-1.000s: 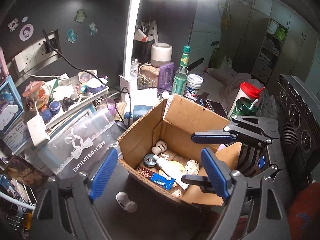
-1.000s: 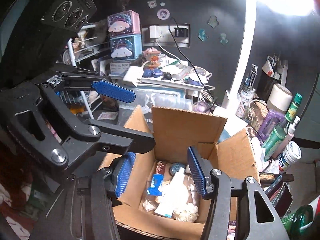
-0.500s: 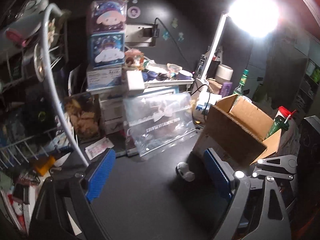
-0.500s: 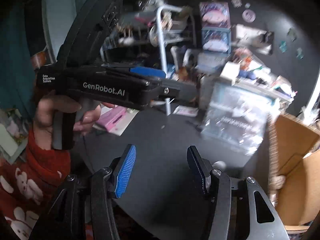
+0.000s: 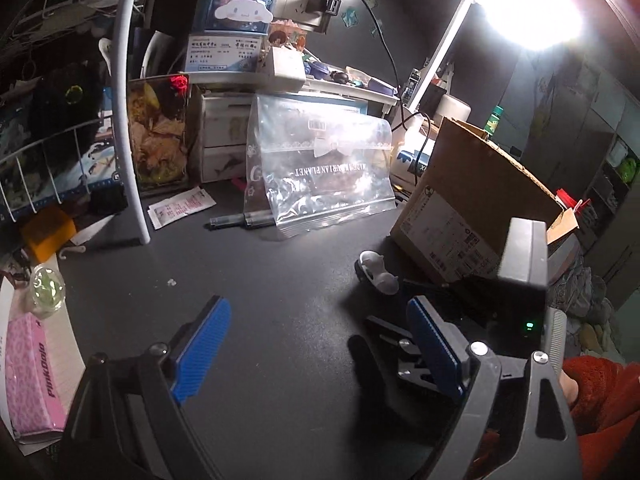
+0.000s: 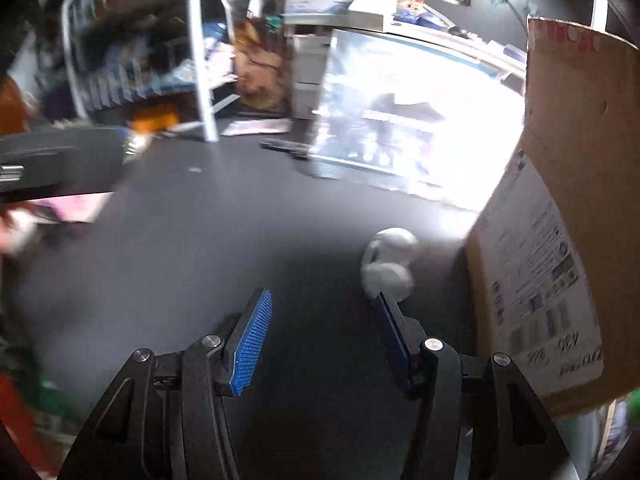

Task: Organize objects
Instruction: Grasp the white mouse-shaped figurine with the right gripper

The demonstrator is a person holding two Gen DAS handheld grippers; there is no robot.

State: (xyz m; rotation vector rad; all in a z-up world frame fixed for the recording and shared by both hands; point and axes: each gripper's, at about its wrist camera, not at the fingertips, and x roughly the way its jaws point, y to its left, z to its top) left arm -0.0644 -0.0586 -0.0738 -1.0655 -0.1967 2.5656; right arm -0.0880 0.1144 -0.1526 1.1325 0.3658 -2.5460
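Observation:
A small white two-lobed object (image 5: 378,272) lies on the dark desk just left of the cardboard box (image 5: 476,200). It also shows in the right wrist view (image 6: 387,265), blurred, beside the box (image 6: 560,220). My left gripper (image 5: 316,344) is open and empty, low over the desk, short of the white object. My right gripper (image 6: 320,332) is open and empty; the white object lies just past its right fingertip (image 6: 384,312). The right gripper's body (image 5: 520,280) shows at the right of the left wrist view.
A clear zip bag (image 5: 320,176) leans at the back with a black pen (image 5: 240,221) at its foot. A white rack post (image 5: 128,120) and paper packet (image 5: 180,208) stand left. A pink box (image 5: 30,376) and a clear ball (image 5: 47,288) lie at far left.
Both grippers have swung away from over the box's opening and come down low over the desk to its left. The right gripper now faces the white object. Both stay open.

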